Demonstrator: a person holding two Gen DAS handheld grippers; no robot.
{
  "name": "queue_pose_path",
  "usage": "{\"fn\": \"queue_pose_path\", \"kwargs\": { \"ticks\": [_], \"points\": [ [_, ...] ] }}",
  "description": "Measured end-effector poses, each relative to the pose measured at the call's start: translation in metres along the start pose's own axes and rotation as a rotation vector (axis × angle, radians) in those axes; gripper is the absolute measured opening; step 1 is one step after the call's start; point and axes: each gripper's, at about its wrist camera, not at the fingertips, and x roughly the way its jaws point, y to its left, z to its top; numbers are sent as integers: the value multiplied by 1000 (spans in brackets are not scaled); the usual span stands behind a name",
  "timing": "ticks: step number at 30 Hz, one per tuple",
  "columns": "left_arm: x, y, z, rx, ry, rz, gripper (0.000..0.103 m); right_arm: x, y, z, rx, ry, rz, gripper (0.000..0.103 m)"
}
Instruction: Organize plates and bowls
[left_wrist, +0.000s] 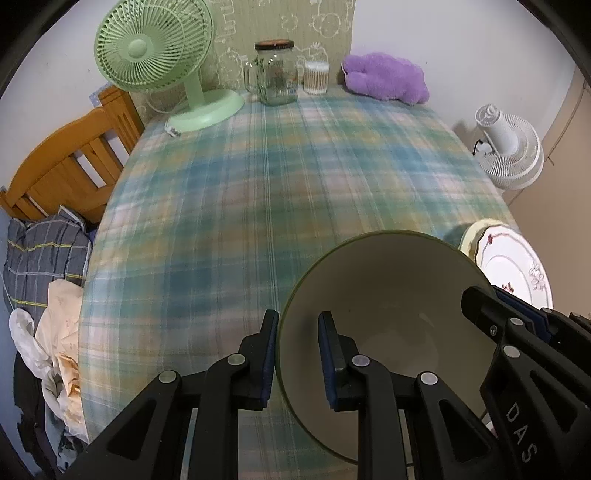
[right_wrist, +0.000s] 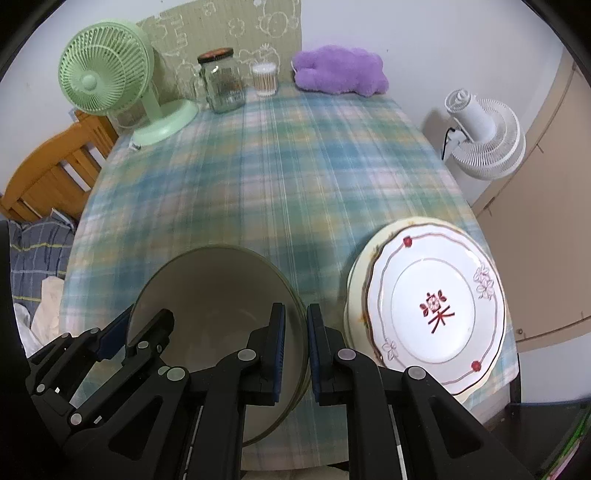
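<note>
A large cream bowl with a green rim (left_wrist: 388, 291) (right_wrist: 218, 295) is held between both grippers, over the near part of the plaid table. My left gripper (left_wrist: 297, 354) straddles its left rim, one finger outside and one inside. My right gripper (right_wrist: 296, 350) is closed on its right rim; it also shows in the left wrist view (left_wrist: 491, 310). The left gripper shows in the right wrist view (right_wrist: 127, 332). A white plate with red flowers and a red character (right_wrist: 436, 299) (left_wrist: 517, 266) lies on a cream plate (right_wrist: 354, 280) to the right of the bowl.
At the table's far edge stand a green desk fan (left_wrist: 155, 48), a glass jar (left_wrist: 277, 74), a cotton swab tub (left_wrist: 316, 76) and a purple plush toy (left_wrist: 388, 77). A wooden chair (left_wrist: 70, 162) and laundry (left_wrist: 40, 258) are at the left. A white fan (right_wrist: 480, 133) stands at the right.
</note>
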Motion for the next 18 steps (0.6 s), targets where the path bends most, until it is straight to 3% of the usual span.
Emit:
{"fn": "queue_pose_path", "kwargs": {
  "ticks": [14,18],
  "points": [
    [5,-6,-3,18,-31,11,18,10,-2,-3,-1,-13,-20,18],
    [4,-4,-4,-6,-24,-23,30,9,-4,-5,6,-16,-2,18]
  ]
}}
